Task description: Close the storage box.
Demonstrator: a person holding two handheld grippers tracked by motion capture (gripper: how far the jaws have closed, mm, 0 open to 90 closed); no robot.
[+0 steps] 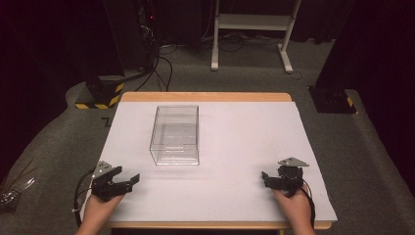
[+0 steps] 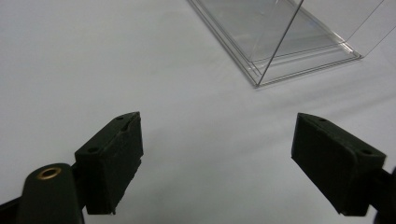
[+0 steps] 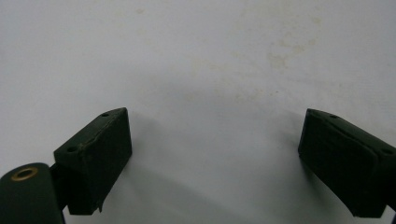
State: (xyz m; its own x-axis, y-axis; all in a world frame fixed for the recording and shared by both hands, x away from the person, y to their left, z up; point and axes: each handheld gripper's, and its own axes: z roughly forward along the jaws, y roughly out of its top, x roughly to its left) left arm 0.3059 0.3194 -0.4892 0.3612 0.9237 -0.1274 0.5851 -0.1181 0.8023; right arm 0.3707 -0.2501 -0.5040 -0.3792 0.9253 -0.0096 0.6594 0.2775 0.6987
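Clear plastic box [image 1: 174, 135] standing empty on a white sheet [image 1: 235, 147] over a wooden table [image 1: 205, 97], white desk frame [image 1: 252, 29] and tangled cables [image 1: 159, 63] behind

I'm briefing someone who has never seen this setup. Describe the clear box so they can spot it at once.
Start at the wooden table covered by a white sheet. The clear box stands on the sheet's left half, beyond the open left gripper and well away from the right gripper. It is the one see-through, straight-walled thing there; both grippers are black.
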